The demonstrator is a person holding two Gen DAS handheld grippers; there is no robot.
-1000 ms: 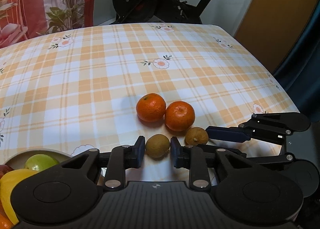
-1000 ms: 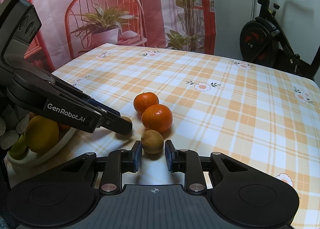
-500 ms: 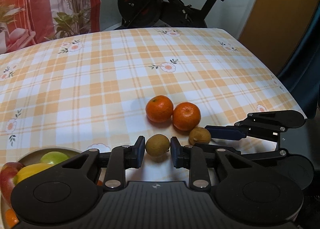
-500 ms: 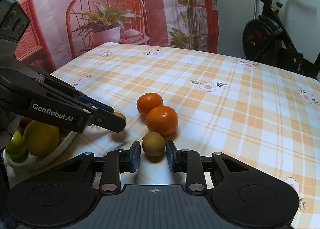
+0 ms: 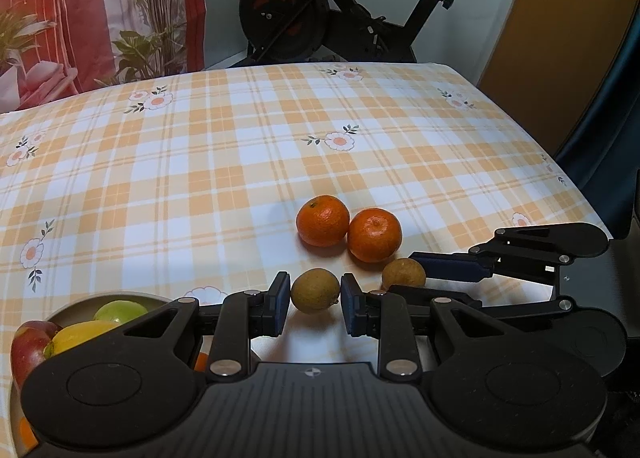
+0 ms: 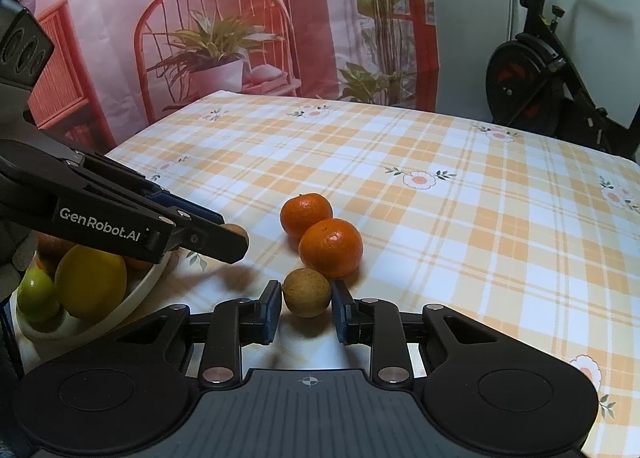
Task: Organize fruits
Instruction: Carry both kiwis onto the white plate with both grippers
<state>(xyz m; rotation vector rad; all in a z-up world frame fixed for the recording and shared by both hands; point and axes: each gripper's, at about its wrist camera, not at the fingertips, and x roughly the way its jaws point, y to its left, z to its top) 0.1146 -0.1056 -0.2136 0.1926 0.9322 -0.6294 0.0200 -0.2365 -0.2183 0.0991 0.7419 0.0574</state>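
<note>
Most of what lies ahead of both tools is the desk (image 5: 200, 185), covered in an orange-and-white checked cloth with small flowers. Past its far edge you have an exercise bike (image 5: 320, 17) and a pink printed backdrop (image 6: 160, 17).

Low on the left of your left tool (image 5: 315, 300) sits a pale bowl (image 5: 72, 304), partly hidden behind the tool's body. It holds a yellow fruit (image 6: 90, 282), a green fruit (image 6: 36, 294) and a red apple (image 5: 26, 346), packed close together.

Your right tool (image 6: 307, 308) reaches in from the right side of the left one, and their tips are near each other without touching.

Two oranges (image 5: 322, 220) lie on the cloth just ahead of both tools, touching one another. The right-hand one is closer to your right tool.

Your left tool is clamped on a small brown fruit (image 5: 315, 290), one pad against each side. From the right wrist view that fruit shows at the left tool's tip, above the cloth, with a shadow beneath it.

Your right tool is closed on a second brown fruit (image 6: 307, 292), which fills the gap between its pads. This one sits directly in front of the nearer orange. You cannot tell from either view whether the two touch.
</note>
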